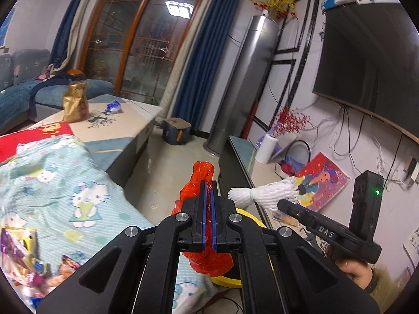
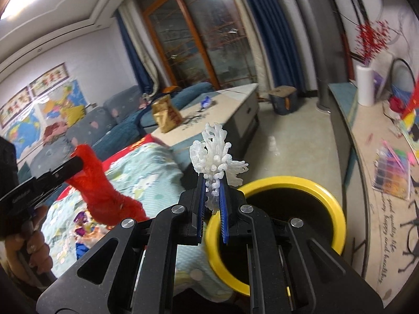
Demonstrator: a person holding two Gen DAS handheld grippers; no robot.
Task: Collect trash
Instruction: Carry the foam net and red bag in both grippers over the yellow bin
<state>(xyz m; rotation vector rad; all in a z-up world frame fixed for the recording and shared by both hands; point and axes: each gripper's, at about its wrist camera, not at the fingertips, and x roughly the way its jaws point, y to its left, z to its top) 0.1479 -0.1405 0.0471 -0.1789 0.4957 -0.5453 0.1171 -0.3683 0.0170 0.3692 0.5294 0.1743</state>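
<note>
Left gripper clamps red plastic bag | right gripper clamps white foam net | ahead: yellow-rimmed bin, cartoon-cat blanket | we read "DAS".

The waste bin stands on the floor between the bedding on its left and the TV cabinet on its right. On the desk beyond the bedding, a snack bag sits near the left edge, a small wrapper behind it.
</note>
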